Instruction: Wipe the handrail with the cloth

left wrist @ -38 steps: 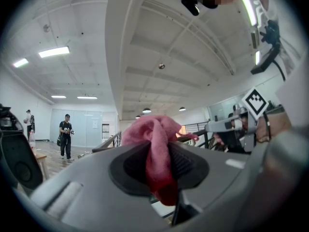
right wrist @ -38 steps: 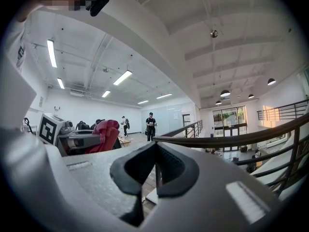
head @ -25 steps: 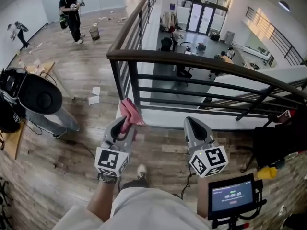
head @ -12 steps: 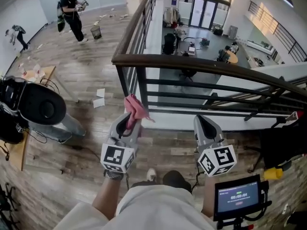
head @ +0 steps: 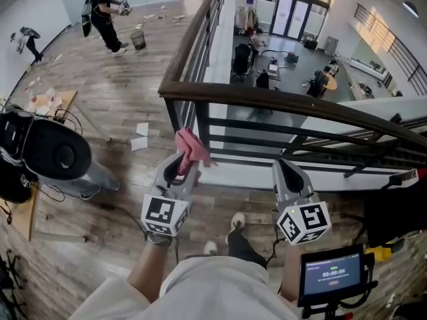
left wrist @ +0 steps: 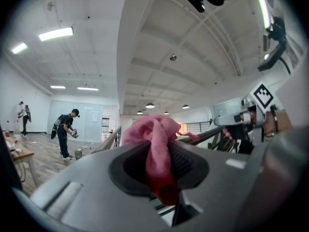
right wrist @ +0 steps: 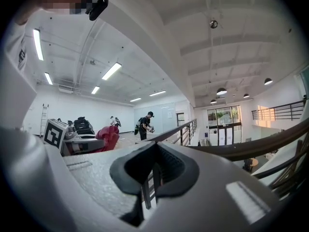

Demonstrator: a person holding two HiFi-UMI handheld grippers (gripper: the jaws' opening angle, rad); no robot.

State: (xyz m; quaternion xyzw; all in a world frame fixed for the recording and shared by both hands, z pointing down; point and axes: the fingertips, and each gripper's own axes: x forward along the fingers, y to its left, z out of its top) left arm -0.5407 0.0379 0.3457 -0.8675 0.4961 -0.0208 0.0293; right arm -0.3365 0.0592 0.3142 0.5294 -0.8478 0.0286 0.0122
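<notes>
The dark wooden handrail [head: 280,103] tops a black metal railing and turns a corner at the left [head: 165,89]. My left gripper [head: 181,160] is shut on a crumpled pink cloth [head: 192,145], held just below the rail and right of the corner post. In the left gripper view the cloth [left wrist: 155,141] bulges out between the jaws, with the rail [left wrist: 208,134] behind it. My right gripper [head: 283,167] is shut on nothing, also below the rail and about a hand's width right of the left one. Its own view shows the rail [right wrist: 251,147] and the cloth [right wrist: 108,135] to the left.
Beyond the railing is a drop to a lower floor with desks [head: 280,59]. A black round object on a grey stand [head: 59,151] sits to my left, with papers [head: 140,136] on the wood floor. A person [head: 107,9] stands far back left. A small screen [head: 330,272] is at lower right.
The railing has come nearer and lower in the head view as the person steps forward. Both grippers stay raised toward it, the cloth still gripped.
</notes>
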